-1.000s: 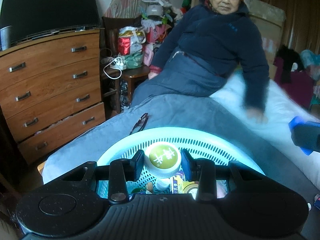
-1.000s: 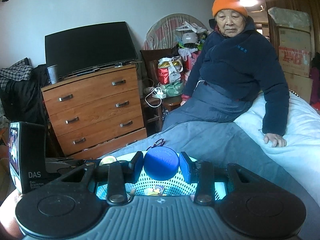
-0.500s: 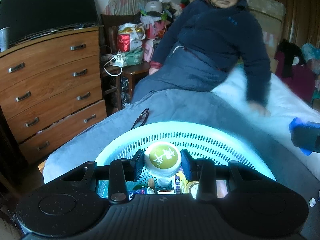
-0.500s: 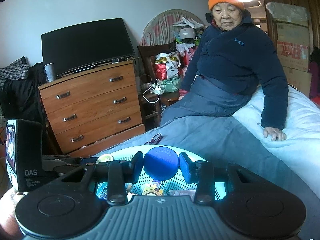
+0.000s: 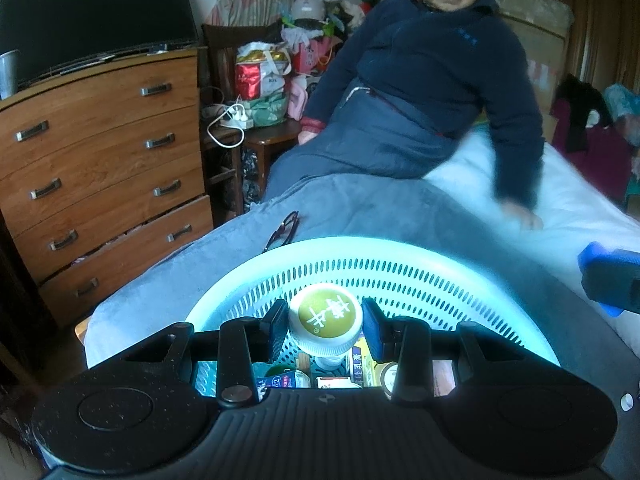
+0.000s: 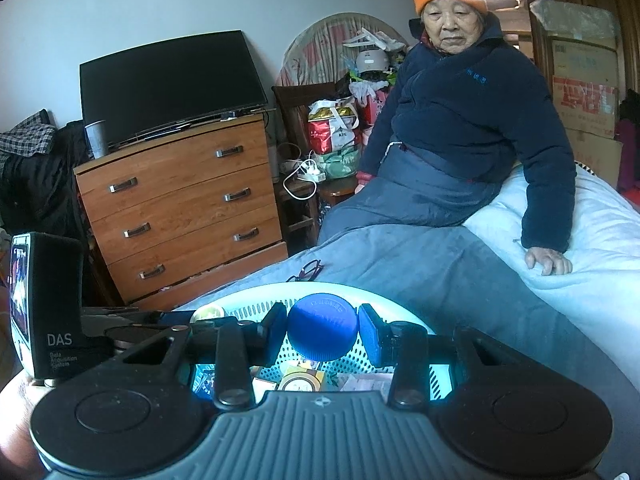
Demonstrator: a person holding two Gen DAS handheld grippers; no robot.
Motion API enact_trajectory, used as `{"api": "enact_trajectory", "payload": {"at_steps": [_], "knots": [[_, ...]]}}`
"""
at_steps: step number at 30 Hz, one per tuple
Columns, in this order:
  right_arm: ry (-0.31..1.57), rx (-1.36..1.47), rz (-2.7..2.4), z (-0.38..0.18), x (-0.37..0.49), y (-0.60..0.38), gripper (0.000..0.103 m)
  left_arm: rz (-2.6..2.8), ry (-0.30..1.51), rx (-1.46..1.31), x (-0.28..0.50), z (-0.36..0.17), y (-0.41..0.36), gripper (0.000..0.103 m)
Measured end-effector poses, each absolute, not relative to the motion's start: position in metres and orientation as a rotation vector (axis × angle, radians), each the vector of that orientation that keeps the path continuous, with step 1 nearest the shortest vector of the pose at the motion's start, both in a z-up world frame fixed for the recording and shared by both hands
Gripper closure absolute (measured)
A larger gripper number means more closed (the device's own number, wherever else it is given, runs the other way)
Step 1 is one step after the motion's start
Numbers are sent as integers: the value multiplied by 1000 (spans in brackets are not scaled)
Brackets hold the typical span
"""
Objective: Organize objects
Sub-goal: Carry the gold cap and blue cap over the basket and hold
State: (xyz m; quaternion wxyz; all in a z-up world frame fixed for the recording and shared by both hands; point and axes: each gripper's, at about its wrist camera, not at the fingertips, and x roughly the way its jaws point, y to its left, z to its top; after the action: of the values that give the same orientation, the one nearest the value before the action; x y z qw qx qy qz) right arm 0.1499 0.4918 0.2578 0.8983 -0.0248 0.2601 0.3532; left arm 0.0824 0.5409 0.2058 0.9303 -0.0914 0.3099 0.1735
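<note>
In the left wrist view my left gripper is shut on a white bottle with a green printed cap, held just above a pale turquoise perforated basket. Small boxes and jars lie in the basket below the bottle. My right gripper is shut on a bottle with a blue cap over the same basket. The left gripper's black body marked DAS stands at the left of the right wrist view. A blue part of the right gripper shows at the left view's right edge.
The basket rests on a grey blanket on a bed, with folded glasses just beyond its rim. A person in a dark jacket sits on the bed, one hand on the sheet. A wooden dresser with a TV stands left.
Both grippers have dipped slightly lower over the basket, still holding their bottles; more of its contents shows. The seated person's hand has shifted on the bed.
</note>
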Motion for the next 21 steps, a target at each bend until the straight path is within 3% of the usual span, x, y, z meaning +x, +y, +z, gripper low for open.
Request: {"api": "enact_trajectory", "payload": {"at_steps": [21], "knots": [[545, -69, 736, 250, 151, 495, 59, 370, 657, -174, 84, 198, 543, 62]]}}
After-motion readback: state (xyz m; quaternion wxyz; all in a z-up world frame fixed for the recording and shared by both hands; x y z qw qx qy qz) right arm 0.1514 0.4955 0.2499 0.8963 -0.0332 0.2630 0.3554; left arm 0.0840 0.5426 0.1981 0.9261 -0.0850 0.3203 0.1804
